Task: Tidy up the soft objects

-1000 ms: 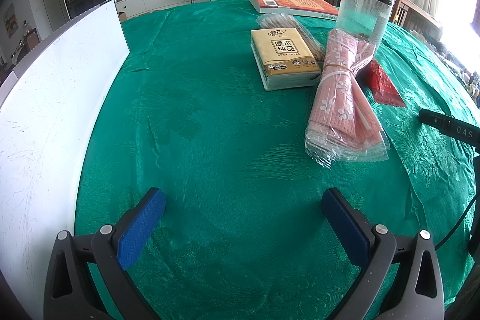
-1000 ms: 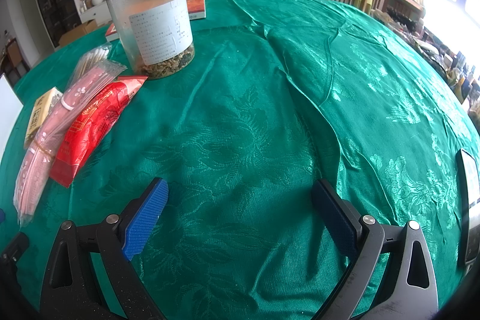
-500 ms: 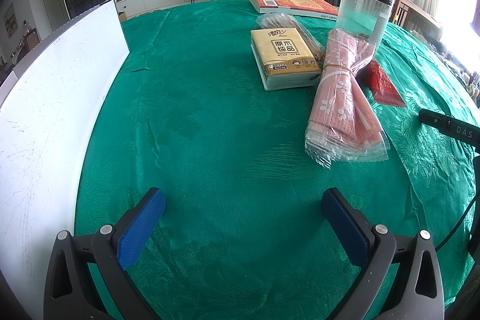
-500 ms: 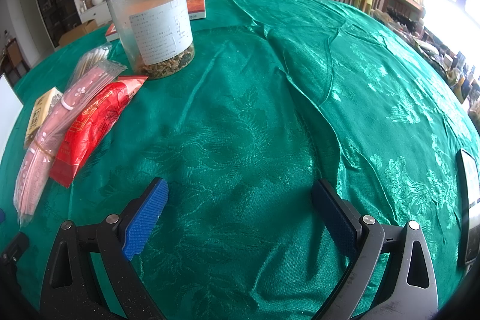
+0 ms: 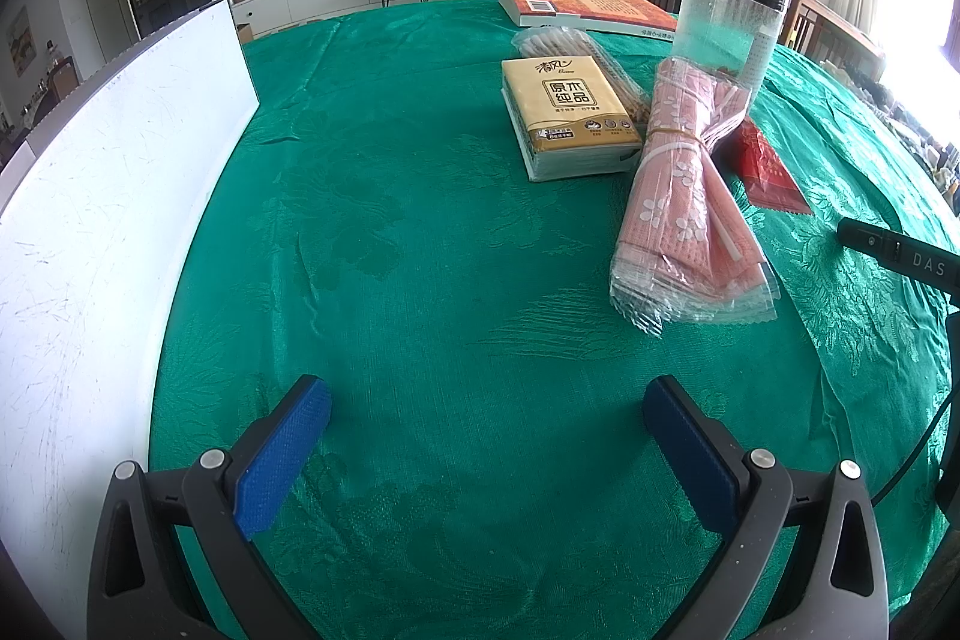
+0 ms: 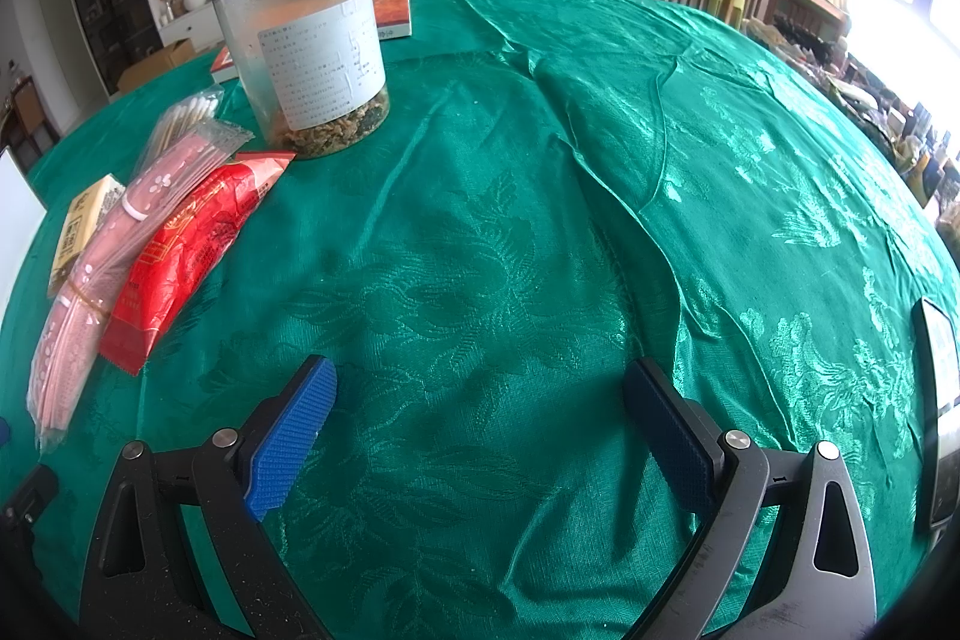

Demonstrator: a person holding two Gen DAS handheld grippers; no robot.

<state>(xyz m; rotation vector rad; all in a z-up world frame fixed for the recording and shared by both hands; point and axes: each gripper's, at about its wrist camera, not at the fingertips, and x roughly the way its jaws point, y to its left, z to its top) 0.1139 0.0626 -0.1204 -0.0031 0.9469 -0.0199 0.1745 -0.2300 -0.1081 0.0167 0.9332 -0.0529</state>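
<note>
A pink flowered bundle of packets [image 5: 684, 214] tied with a band lies on the green tablecloth, right of centre in the left wrist view; it also shows at the left of the right wrist view [image 6: 120, 244]. A yellow tissue pack [image 5: 567, 112] lies behind it, also seen edge-on [image 6: 81, 226]. A red packet [image 6: 192, 250] lies beside the pink bundle [image 5: 768, 166]. A bag of cotton swabs [image 5: 558, 43] lies further back. My left gripper [image 5: 486, 436] is open and empty over bare cloth. My right gripper [image 6: 480, 418] is open and empty, right of the packets.
A clear jar with a black lid [image 6: 306, 46] stands behind the packets [image 5: 726, 22]. An orange book [image 5: 588, 4] lies at the far edge. A white board [image 5: 102, 196] stands along the left. A dark device [image 6: 936, 418] lies at the right edge.
</note>
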